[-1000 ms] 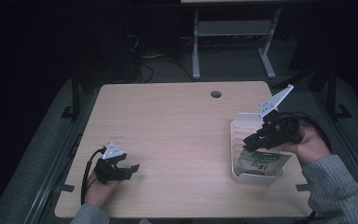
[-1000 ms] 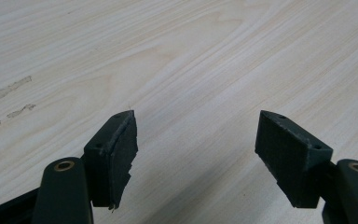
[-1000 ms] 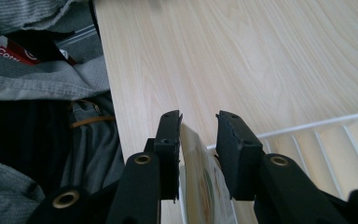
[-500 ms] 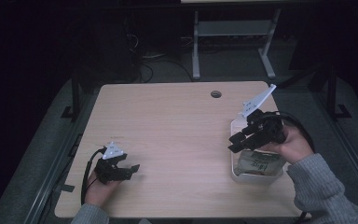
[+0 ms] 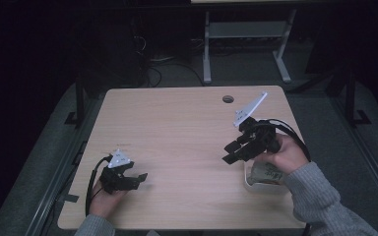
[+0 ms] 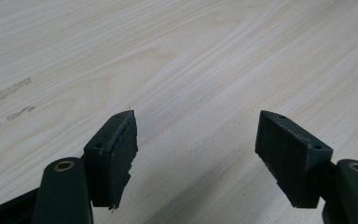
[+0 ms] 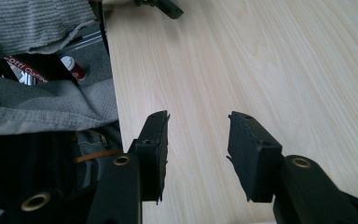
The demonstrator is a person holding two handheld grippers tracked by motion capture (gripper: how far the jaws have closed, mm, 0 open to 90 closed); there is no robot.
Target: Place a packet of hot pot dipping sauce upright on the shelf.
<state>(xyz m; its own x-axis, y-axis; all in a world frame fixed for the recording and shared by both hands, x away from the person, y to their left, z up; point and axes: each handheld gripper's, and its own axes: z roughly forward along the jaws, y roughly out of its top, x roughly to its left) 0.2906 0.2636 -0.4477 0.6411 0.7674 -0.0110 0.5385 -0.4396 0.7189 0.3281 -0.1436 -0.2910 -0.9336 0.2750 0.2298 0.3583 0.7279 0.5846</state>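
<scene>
My right gripper (image 5: 230,153) hovers over the right part of the wooden table (image 5: 177,128), pointing left, just left of a white tub (image 5: 250,181). A printed packet (image 5: 268,173) lies in the tub, half hidden by the hand. Seen along its own jaws, the right gripper (image 7: 198,149) is open over bare wood; the jaws have just been opening and nothing is between them. My left gripper (image 5: 139,177) rests at the table's front left. In its own view the left gripper (image 6: 196,154) stands wide open with bare wood between the jaws.
A round cable hole (image 5: 228,99) sits near the table's far edge. In the right gripper view a grey sleeve (image 7: 37,112) and the table's front edge (image 7: 113,93) lie to the left. A metal frame (image 5: 246,34) stands on the floor behind the table.
My right gripper has moved left, from above the white tub to over the bare table beside it, and its jaws stand wider. The left gripper has not moved.
</scene>
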